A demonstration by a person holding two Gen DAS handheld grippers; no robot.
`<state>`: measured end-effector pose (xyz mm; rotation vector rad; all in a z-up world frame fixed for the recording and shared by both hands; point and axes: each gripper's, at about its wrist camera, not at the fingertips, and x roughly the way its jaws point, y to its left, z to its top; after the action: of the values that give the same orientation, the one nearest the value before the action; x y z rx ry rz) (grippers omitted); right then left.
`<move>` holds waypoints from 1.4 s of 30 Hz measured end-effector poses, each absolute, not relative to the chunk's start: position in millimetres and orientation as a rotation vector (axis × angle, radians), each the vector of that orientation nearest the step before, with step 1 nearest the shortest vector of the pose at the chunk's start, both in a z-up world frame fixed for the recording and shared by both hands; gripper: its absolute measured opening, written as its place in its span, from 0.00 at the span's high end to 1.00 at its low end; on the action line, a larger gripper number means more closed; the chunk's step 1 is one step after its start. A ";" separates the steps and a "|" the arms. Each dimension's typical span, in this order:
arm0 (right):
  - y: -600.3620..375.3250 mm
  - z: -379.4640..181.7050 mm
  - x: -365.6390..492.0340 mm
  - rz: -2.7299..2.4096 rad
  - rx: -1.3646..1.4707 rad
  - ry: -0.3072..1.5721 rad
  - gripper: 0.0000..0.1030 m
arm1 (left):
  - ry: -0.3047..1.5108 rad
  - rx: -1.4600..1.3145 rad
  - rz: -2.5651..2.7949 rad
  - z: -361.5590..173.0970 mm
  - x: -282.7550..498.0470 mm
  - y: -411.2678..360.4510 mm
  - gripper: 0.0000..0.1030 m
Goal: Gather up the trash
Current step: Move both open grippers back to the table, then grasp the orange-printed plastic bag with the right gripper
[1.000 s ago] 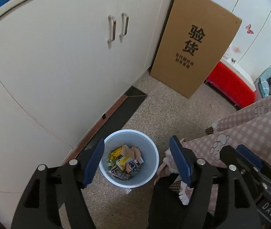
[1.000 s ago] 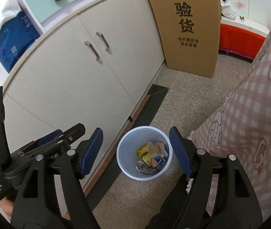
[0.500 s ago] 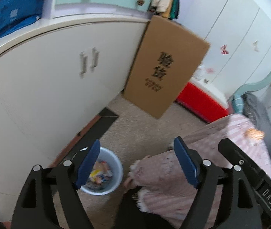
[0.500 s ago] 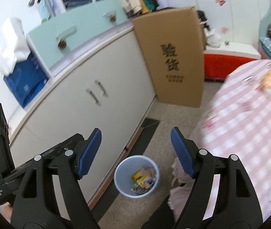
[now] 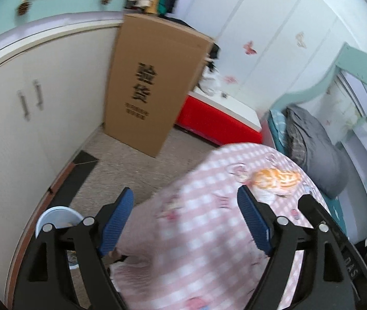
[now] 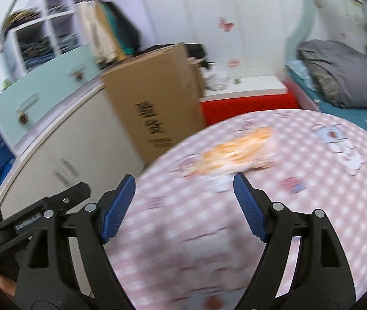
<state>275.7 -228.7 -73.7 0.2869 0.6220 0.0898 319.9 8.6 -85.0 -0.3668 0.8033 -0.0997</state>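
Looking along my left gripper (image 5: 184, 222), jaws spread and empty, the orange wrapper (image 5: 276, 177) lies crosswise on the checked tablecloth (image 5: 196, 232); bin (image 5: 54, 215) below-left. My right gripper (image 6: 183, 206), opening, empty, sees it slanting up-right.

Left gripper (image 5: 184, 222) wide apart, empty; right gripper (image 6: 184, 206) fingers opening, empty.

Right hand-held gripper (image 6: 183, 201) jaws opening, empty, above orange wrapper (image 6: 237, 149) on checked tablecloth (image 6: 312, 180).
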 end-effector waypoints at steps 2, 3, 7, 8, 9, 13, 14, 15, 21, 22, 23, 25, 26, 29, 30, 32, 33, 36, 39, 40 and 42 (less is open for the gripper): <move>-251.3 -78.7 286.3 0.051 0.298 0.626 0.25 | 0.816 -0.358 -0.126 -88.1 331.9 -12.4 0.22; -259.8 -81.3 288.9 0.040 0.306 0.627 0.25 | 0.828 -0.354 -0.146 -91.5 342.0 -27.1 0.22; -293.9 -93.0 306.0 0.010 0.374 0.628 0.22 | 0.854 -0.333 -0.192 -104.1 366.5 -60.6 0.22; -298.4 -95.5 308.7 0.008 0.392 0.630 0.22 | 0.860 -0.323 -0.193 -108.1 374.2 -71.1 0.22; -304.9 -100.0 315.1 0.008 0.420 0.637 0.22 | 0.862 -0.318 -0.196 -110.2 380.8 -75.8 0.22; -319.6 -113.6 332.8 0.009 0.497 0.650 0.22 | 0.863 -0.337 -0.228 -122.2 404.2 -98.2 0.22; -322.0 -117.7 337.4 0.021 0.520 0.650 0.22 | 0.859 -0.344 -0.236 -124.5 407.5 -101.1 0.22; -323.5 -120.0 341.2 0.024 0.534 0.652 0.22 | 0.854 -0.351 -0.240 -127.6 412.1 -105.4 0.22; -327.9 -132.8 360.5 0.097 0.617 0.658 0.22 | 0.866 -0.380 -0.254 -139.9 431.9 -121.6 0.23; -324.0 -134.2 361.6 0.110 0.618 0.663 0.22 | 0.864 -0.384 -0.252 -141.5 432.4 -121.2 0.23; -321.9 -136.8 364.9 0.132 0.622 0.674 0.27 | 0.868 -0.379 -0.249 -143.8 433.6 -121.9 0.25; -317.9 -140.2 368.6 0.165 0.621 0.700 0.47 | 0.855 -0.351 -0.261 -143.4 434.8 -124.6 0.34; -315.1 -140.0 368.7 0.168 0.615 0.704 0.50 | 0.864 -0.352 -0.293 -145.1 435.8 -126.4 0.43; -308.2 -132.6 363.6 0.165 0.559 0.700 0.56 | 0.872 -0.386 -0.354 -144.1 434.0 -125.1 0.66; -305.8 -129.8 361.7 0.169 0.555 0.702 0.57 | 0.866 -0.374 -0.371 -141.1 431.9 -127.4 0.72; -302.8 -126.1 358.3 0.176 0.555 0.706 0.59 | 0.842 -0.334 -0.370 -135.0 425.3 -130.4 0.78; -300.2 -123.4 355.7 0.179 0.553 0.707 0.59 | 0.836 -0.332 -0.374 -132.6 422.5 -129.3 0.79; -287.4 -113.7 345.1 0.197 0.538 0.704 0.59 | 0.833 -0.356 -0.383 -128.0 413.5 -120.2 0.79; -270.0 -104.1 333.7 0.220 0.535 0.700 0.59 | 0.812 -0.360 -0.376 -119.7 398.0 -104.2 0.79; -262.4 -100.5 329.2 0.230 0.532 0.698 0.59 | 0.807 -0.360 -0.373 -115.7 394.1 -97.6 0.79; -247.3 -94.6 321.7 0.247 0.526 0.694 0.59 | 0.793 -0.364 -0.369 -107.9 382.6 -83.5 0.79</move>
<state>321.7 -247.3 -94.6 0.5264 0.6945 0.2467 382.6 -83.5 -107.9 -0.3644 0.7934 -0.3686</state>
